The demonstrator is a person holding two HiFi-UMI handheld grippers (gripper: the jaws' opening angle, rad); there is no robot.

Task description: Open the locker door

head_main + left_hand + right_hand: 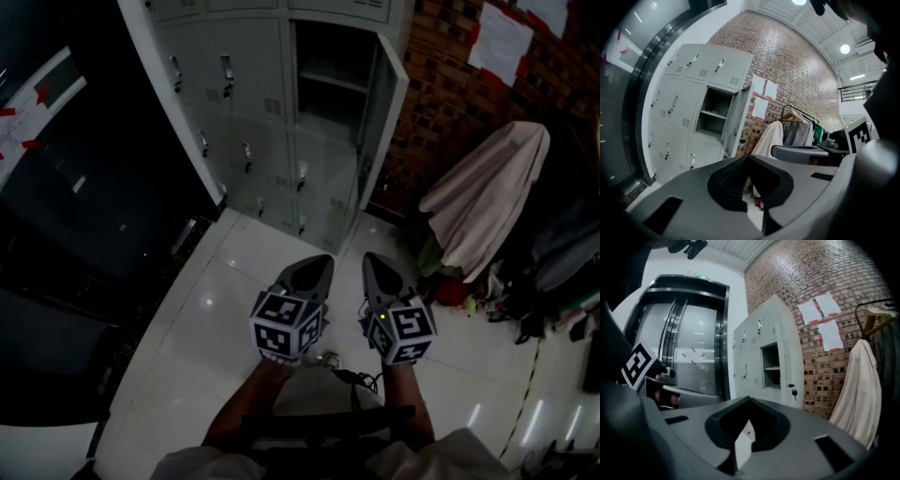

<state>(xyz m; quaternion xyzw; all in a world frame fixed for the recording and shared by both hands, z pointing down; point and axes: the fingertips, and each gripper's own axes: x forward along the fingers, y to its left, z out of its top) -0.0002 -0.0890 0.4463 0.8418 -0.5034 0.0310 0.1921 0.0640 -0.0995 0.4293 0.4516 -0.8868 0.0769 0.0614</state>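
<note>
The locker door (382, 112) is already swung open on the right-hand column of the grey locker bank (239, 112), next to the brick wall (441, 103). The left gripper (322, 262) and right gripper (372, 260) hang side by side over the tile floor (216, 309), well back from it. Both have their jaws pinched together on nothing.

Locker (253, 103): grey painted sheet metal, smooth, matt. Open locker door (384, 112): same finish.
Floor (216, 291): pale tiles, glossy, mirroring lights.
Wall (441, 112), upper right of frame: rough red brick.
Sheets (502, 42) on wall: white paper, red tape at corners.
Draped cover (487, 187): soft beige cloth, creased.
Left gripper (322, 262), right gripper (372, 260): smooth matt grey plastic.
Elevator doors (693, 352): shiny metal frame, reflective panels.
</note>
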